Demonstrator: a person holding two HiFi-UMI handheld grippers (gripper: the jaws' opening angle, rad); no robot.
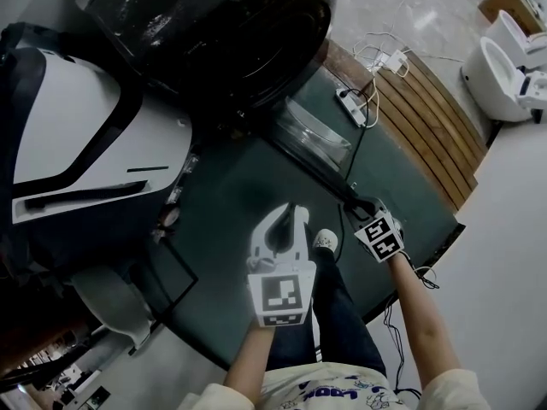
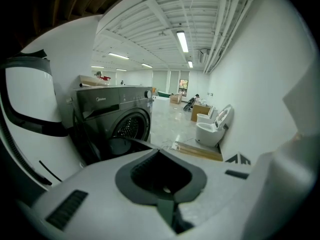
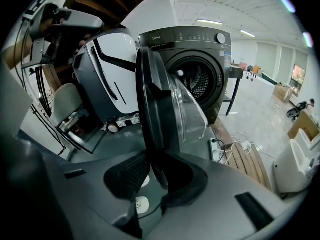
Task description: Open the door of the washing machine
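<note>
The dark washing machine stands at the top of the head view, its drum showing. Its round door with the clear glass bowl is swung out toward me. My dark right gripper is shut on the door's near rim. In the right gripper view the door runs edge-on down between the jaws of the right gripper. My white left gripper hangs left of the door over the mat, shut and empty. The left gripper looks toward the machine from a distance.
A large white and dark appliance stands left of the machine. The green mat covers the floor under my grippers. A power strip with cables lies by the wooden slats. White toilets stand at the right. My shoe is below the door.
</note>
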